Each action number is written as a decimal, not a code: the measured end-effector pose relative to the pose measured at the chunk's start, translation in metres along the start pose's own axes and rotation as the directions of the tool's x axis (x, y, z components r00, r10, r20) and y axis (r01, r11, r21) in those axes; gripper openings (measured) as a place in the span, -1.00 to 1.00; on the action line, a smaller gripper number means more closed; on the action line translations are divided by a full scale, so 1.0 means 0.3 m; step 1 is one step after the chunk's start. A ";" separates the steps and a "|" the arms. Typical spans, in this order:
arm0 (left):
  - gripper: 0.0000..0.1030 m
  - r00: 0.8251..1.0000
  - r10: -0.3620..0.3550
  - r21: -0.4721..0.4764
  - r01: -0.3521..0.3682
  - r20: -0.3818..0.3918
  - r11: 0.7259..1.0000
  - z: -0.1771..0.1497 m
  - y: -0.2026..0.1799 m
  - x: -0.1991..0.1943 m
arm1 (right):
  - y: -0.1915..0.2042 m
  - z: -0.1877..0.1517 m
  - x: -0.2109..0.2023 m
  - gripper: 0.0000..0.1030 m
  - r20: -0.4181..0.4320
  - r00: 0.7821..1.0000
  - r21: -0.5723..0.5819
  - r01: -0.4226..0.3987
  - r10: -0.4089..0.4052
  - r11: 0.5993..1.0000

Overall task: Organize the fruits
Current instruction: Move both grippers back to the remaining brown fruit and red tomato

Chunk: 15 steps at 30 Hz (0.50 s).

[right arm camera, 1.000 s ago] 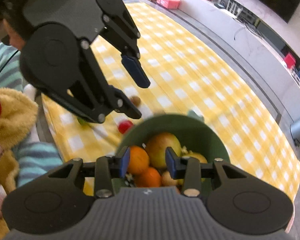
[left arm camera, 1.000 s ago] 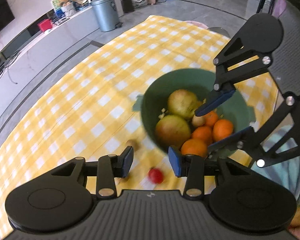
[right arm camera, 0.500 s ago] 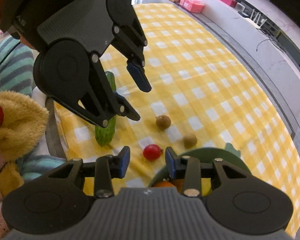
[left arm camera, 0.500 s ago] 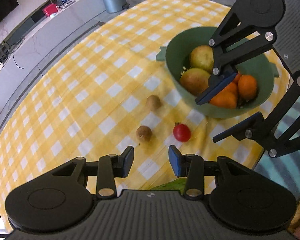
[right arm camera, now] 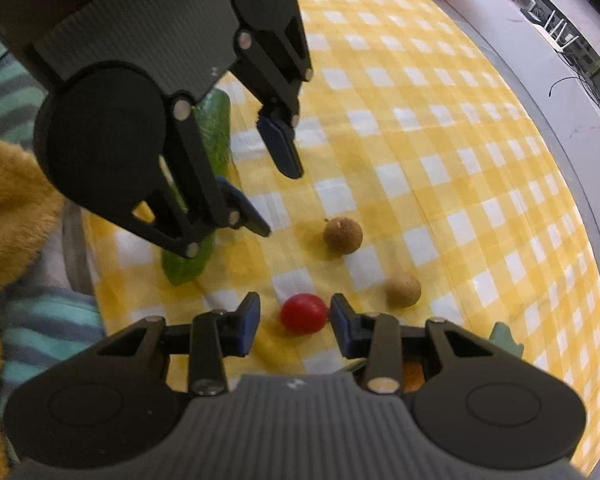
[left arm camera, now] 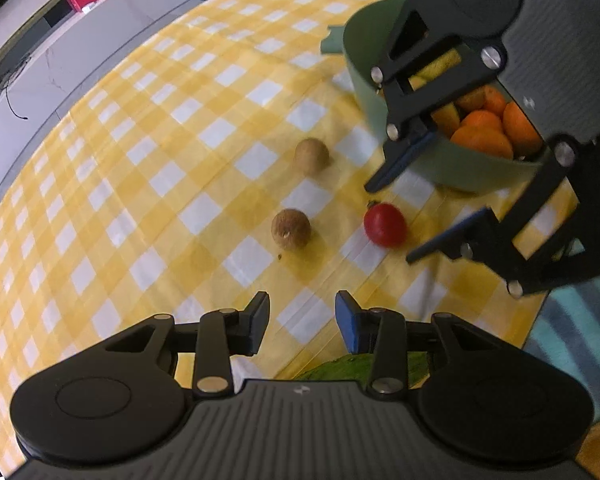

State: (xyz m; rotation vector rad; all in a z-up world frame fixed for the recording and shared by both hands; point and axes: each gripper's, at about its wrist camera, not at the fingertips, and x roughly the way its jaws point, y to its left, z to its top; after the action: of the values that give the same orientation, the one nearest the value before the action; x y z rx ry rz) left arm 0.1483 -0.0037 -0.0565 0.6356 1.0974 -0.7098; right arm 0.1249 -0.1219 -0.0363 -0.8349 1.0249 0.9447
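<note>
**Red tomato between the right jaws, not yet gripped**

Red and small, the tomato (right arm camera: 303, 313) sits on the cloth right between the right gripper (right arm camera: 294, 318)'s blue pads; its jaws stand wide and I see no squeeze on it. The left gripper (left arm camera: 302, 320) hovers a little way off, jaws also wide and holding nothing, aimed across the yellow checked cloth (left arm camera: 172, 128) that covers the surface.

Just beyond the tomato lie two brown round fruits, the nearer one (left arm camera: 291, 228) and the farther one (left arm camera: 311, 155), apart from each other. A cucumber (right arm camera: 204, 184) lies at the cloth's edge beneath the left gripper. The green bowl (left arm camera: 452, 160) stands close by, already carrying oranges (left arm camera: 482, 138) and some yellowish fruit.

I'd judge the step in hand is picking up the tomato. The next move calls for closing gently, since it looks soft and apt to roll, then lifting it over the bowl's rim.
</note>
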 end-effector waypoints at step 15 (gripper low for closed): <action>-0.10 1.000 -0.014 -0.008 0.014 -0.009 1.000 -0.041 0.023 0.063 | 0.002 0.012 0.103 -0.31 -0.087 0.996 -0.107 0.004 -0.014 0.994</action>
State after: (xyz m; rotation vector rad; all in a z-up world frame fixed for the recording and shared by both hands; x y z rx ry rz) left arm 0.1521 0.0062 -0.0773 0.6259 1.1131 -0.7149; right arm 0.1324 -0.1109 -0.0645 -0.9769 1.0524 0.9689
